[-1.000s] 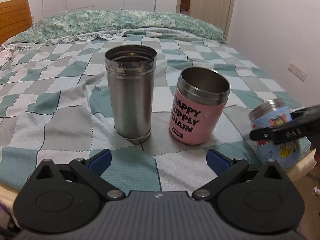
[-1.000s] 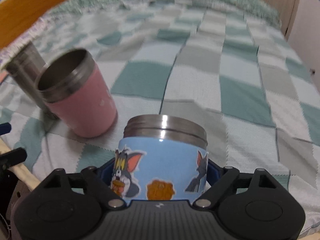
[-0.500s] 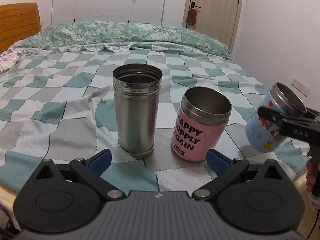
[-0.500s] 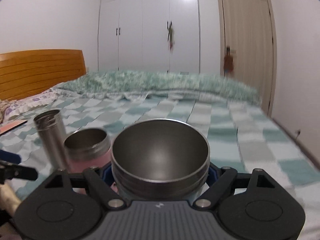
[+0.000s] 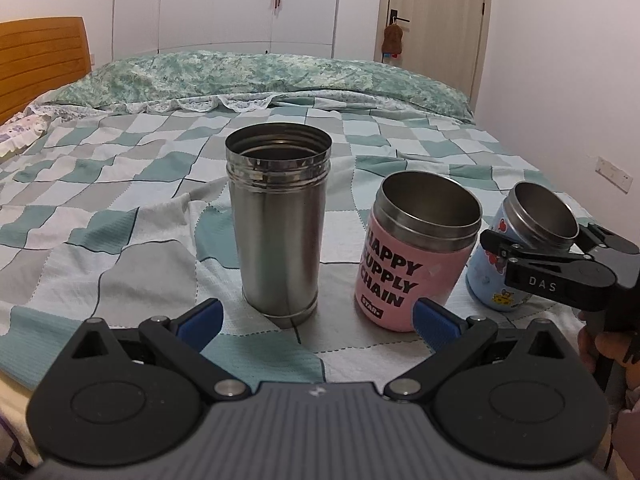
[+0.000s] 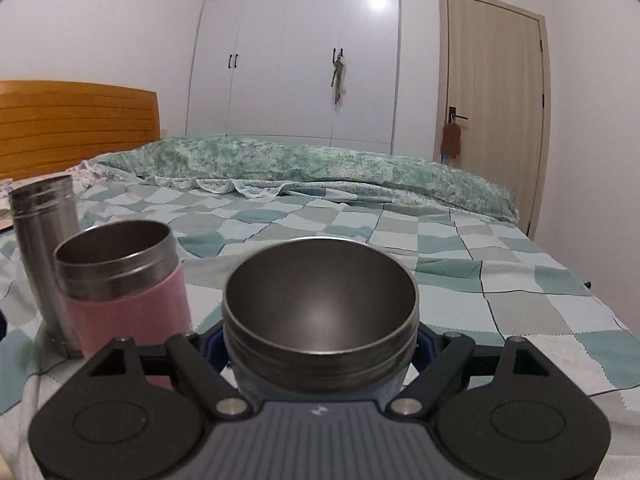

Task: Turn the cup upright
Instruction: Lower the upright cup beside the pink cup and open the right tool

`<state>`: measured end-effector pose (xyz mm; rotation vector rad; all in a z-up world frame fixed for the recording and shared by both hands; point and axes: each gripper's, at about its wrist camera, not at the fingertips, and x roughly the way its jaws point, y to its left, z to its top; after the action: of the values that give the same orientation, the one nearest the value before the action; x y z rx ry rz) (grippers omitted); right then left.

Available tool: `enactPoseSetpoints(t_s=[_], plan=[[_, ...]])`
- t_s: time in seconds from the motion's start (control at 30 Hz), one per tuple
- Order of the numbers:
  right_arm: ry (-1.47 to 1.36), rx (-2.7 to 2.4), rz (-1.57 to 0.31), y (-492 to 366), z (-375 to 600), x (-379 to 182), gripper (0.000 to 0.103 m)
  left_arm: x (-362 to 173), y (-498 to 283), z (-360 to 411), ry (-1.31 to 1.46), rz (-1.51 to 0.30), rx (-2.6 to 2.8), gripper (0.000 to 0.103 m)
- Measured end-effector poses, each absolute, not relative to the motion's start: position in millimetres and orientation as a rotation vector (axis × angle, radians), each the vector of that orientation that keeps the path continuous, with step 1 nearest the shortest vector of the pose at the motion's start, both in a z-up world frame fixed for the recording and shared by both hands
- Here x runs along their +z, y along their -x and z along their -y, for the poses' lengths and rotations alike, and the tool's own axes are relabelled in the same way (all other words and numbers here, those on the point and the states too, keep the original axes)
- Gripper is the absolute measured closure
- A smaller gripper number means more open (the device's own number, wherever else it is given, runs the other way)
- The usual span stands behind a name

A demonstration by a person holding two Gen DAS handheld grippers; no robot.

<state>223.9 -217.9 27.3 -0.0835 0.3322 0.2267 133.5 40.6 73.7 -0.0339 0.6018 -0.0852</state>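
Observation:
The blue cartoon cup (image 5: 490,276) with a steel rim stands nearly upright, mouth up, at the bed's right front edge, its base on or just above the bedspread. My right gripper (image 5: 536,248) is shut on the blue cup, its fingers clamping the cup below the rim. In the right wrist view the cup's open mouth (image 6: 320,312) fills the middle between my right gripper's (image 6: 318,354) blue pads. My left gripper (image 5: 316,320) is open and empty, hovering in front of the other cups.
A tall steel cup (image 5: 278,220) and a pink cup (image 5: 412,264) lettered "HAPPY SUPPLY CHAIN" stand upright left of the blue one, the pink cup close beside it. The checked bedspread (image 5: 120,208) stretches back to pillows; the bed edge is just right of the blue cup.
My right gripper has turned the blue cup from rim-sideways to mouth-up and lowered it beside the pink cup. My left gripper has barely moved.

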Motion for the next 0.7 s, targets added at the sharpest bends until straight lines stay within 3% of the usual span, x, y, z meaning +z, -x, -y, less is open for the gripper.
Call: enactPoseSetpoints(t_s=[0.13,0.23,0.7], plan=[[0.065,0.233,-0.337,-223.9,222.2,26.9,0.019,73.6,-132.8,-39.6,0.034,-0.593,-0.086,0.0],[0.039,0.226,-0.327,-215.9,228.8,27.9,0.0,75.2,-127.4,-37.2,0.026,-0.574,-0.085,0.0],[-0.03,0.259,-0.202,-93.5,265.7,26.8,0.0,70.1,-50.6,-21.8,0.025,-0.313,-0.047,0.0]])
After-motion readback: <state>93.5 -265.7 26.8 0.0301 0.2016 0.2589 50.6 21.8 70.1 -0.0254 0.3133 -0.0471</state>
